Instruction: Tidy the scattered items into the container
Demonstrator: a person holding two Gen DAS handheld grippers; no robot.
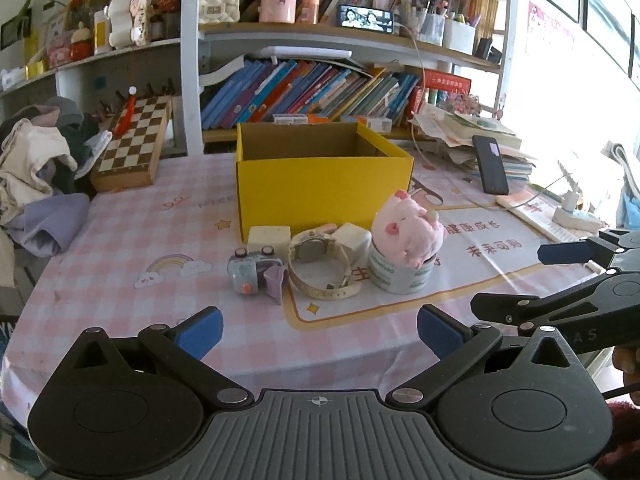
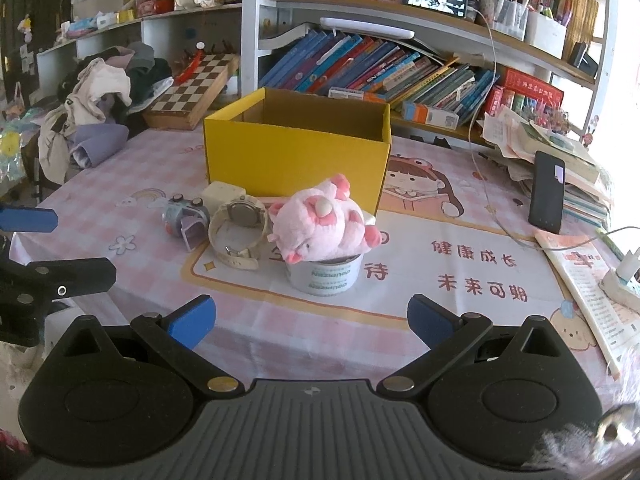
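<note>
An open yellow cardboard box (image 1: 320,184) (image 2: 296,156) stands mid-table, and no contents show from here. In front of it lie a pink plush pig (image 1: 406,228) (image 2: 320,222) resting on a roll of tape (image 1: 400,278) (image 2: 326,276), a cream wristwatch (image 1: 320,268) (image 2: 238,232), a small grey toy camera (image 1: 256,274) (image 2: 186,216) and two cream cubes (image 1: 269,238) (image 1: 354,240). My left gripper (image 1: 320,332) is open and empty, short of the items. My right gripper (image 2: 312,322) is open and empty too, just before the tape roll.
A checked pink tablecloth (image 1: 160,240) covers the table. A chess board (image 1: 134,144) and a clothes pile (image 1: 36,168) sit at the left. At the right are a black phone (image 2: 547,192), stacked papers, a cable and a power strip (image 2: 624,284). Bookshelves stand behind.
</note>
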